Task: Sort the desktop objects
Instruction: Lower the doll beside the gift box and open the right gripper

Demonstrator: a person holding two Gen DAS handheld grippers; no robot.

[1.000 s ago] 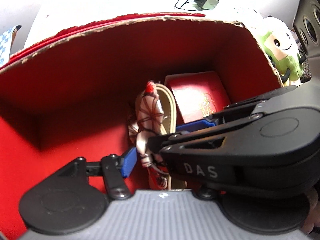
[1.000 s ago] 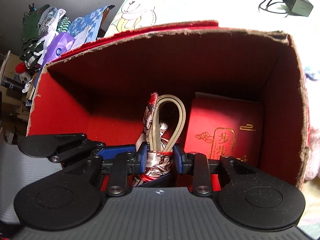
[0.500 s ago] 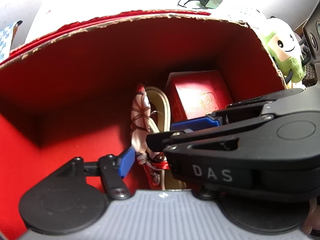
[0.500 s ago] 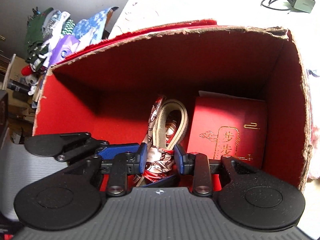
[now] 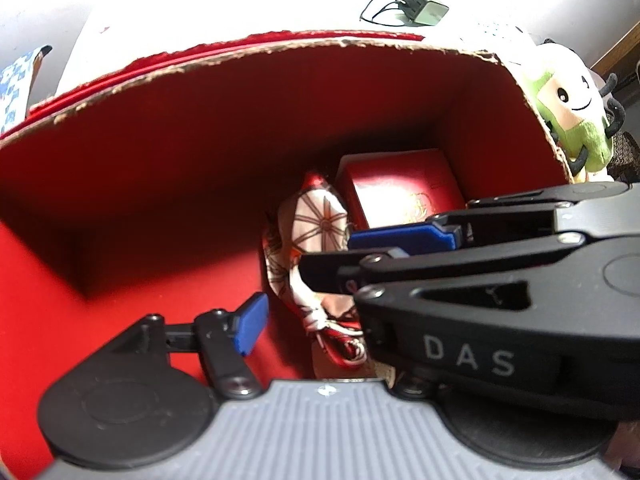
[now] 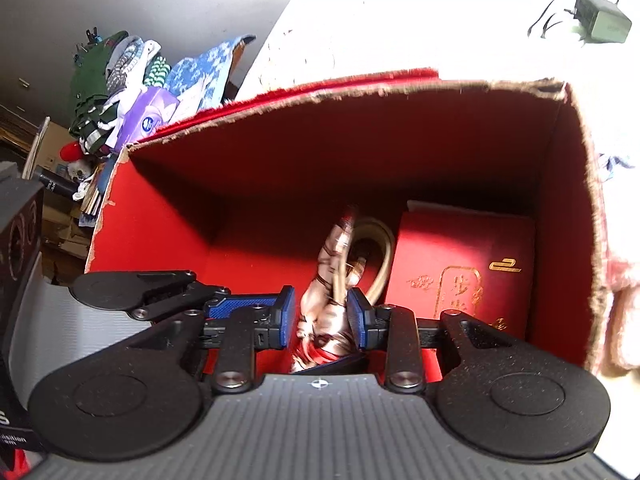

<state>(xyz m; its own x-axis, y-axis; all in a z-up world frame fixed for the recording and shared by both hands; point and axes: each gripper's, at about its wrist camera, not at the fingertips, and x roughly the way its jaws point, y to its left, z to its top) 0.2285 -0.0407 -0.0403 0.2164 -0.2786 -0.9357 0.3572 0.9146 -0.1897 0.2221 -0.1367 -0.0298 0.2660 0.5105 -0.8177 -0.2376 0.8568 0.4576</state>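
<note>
A red cardboard box point(image 5: 280, 46) with a torn rim point(image 6: 360, 88) stands open below both grippers. Inside, a patterned red-and-white scarf bundle point(image 5: 316, 232) with a beige strap loop point(image 6: 386, 256) stands beside a small red gift box point(image 6: 460, 264) with gold print. My right gripper point(image 6: 321, 316) is shut on the scarf bundle point(image 6: 332, 320), one blue pad on each side. My left gripper point(image 5: 320, 328) is opening; its left pad point(image 5: 252, 328) stands clear of the scarf. The right gripper point(image 5: 340, 256) crosses in front and hides the left gripper's other finger.
A charger with its cable point(image 5: 424, 6) lies on the white table beyond the box. To the right of the box sits a green plush toy point(image 5: 572, 112). Off the table's left edge there is a pile of clothes and a purple tissue pack point(image 6: 148, 116). Pink fluffy fabric point(image 6: 624, 280) touches the box's right wall.
The left gripper's blue pad has drawn away from the scarf bundle. The bundle has sunk lower in the box and leans over, still between the right gripper's pads.
</note>
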